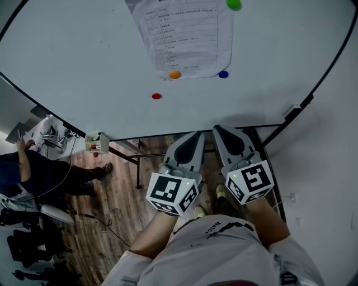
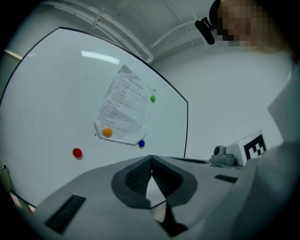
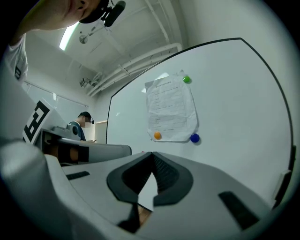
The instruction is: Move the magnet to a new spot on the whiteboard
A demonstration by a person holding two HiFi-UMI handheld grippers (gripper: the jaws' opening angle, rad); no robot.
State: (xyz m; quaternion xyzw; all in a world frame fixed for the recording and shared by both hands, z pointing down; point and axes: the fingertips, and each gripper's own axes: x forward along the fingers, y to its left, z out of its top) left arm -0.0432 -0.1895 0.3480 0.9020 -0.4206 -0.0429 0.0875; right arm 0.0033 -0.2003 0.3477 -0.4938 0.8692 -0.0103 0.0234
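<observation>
The whiteboard [image 1: 84, 61] carries a printed sheet [image 1: 184, 36] pinned by a green magnet [image 1: 234, 4], an orange magnet [image 1: 175, 74] and a blue magnet [image 1: 223, 74]. A red magnet [image 1: 156, 96] sits alone on the bare board, lower left of the sheet. Both grippers hang side by side below the board's bottom edge, well short of any magnet. My left gripper [image 1: 196, 136] is shut and empty, as is my right gripper [image 1: 220, 130]. In the left gripper view the red magnet [image 2: 77, 152] lies left of the closed tips [image 2: 151, 157]. The right gripper view shows closed tips [image 3: 152, 153] below the orange magnet [image 3: 157, 135].
A seated person [image 1: 33, 173] is at the left beside a cluttered desk [image 1: 56, 137]. The board's stand legs [image 1: 137, 167] rise from the wooden floor [image 1: 112, 201]. A small white block [image 1: 291, 110] sits at the board's lower right edge. A wall [image 1: 335, 167] runs along the right.
</observation>
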